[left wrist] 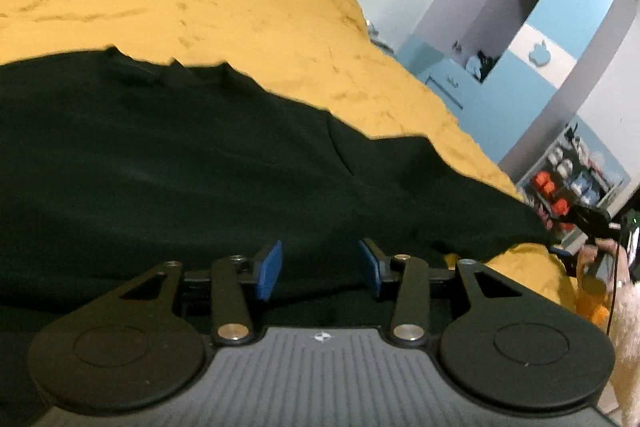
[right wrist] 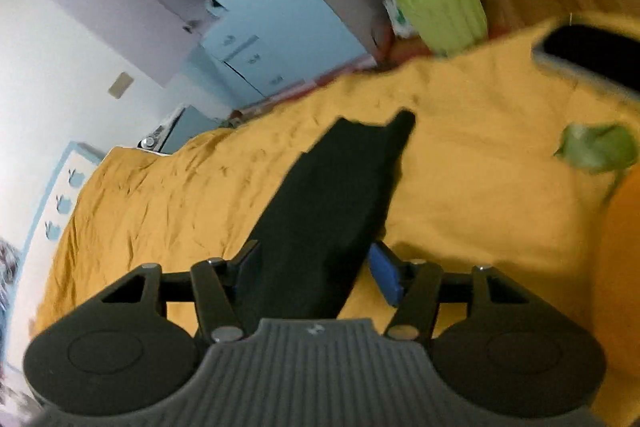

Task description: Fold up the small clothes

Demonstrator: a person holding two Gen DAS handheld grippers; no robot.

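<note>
The dark garment is lying spread flat on the bed's mustard-yellow cover, its upper edge with small notches facing the far side of the bed. In the left wrist view it is filling the lower half of the picture, reaching right up under the left tongs.

The left tongs are standing released: their blue pads are sitting apart, with the dark cloth showing in the gap below them, and neither pad is pressing on it.

In the right wrist view the garment is showing as a long dark strip running away from the right tongs across the yellow cover. The right tongs are also released, jaws wide. The strip is running up between them; the right-hand blue pad is standing clear of the cloth, while the left-hand pad is partly hidden by the fabric's edge, so I cannot tell whether it is touching.

A crumpled green piece of cloth is lying on the cover well apart to the right, and a green basket is standing on the floor beyond the bed. Blue and white cupboards are lining the wall behind.
</note>
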